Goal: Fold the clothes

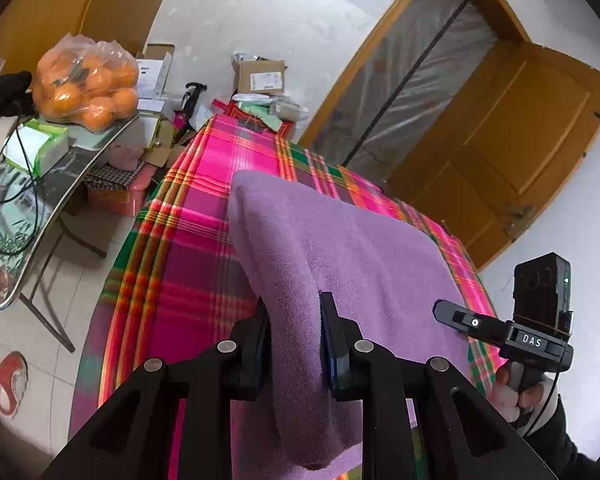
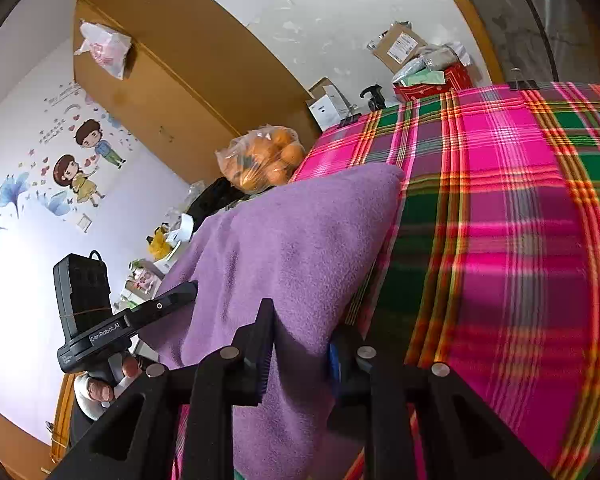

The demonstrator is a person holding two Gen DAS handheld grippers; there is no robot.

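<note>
Where purple cloth (image 1: 340, 248) bunches, claw tips hidden, both claws clamped.

Purple fleece garment (image 1: 340, 248), plain, no pattern; reads the same purple in the right wrist view (image 2: 292, 240). Plaid cloth (image 1: 188, 248) beneath it: hot pink ground, green blocks, orange, yellow and red stripes crossing. Left gripper (image 1: 295, 336) black, with blue pads on the fingers (image 1: 332, 356); right gripper (image 2: 300, 344) black, likewise blue-padded. Bag of oranges (image 1: 86, 84): orange fruit in clear plastic. Door (image 1: 512, 152) and wardrobe (image 2: 180, 80) ochre-brown wood. Shoes (image 1: 4, 384) red with white. Wall sticker (image 2: 76, 160): cartoon couple, pink hearts, blue flowers on white.
</note>
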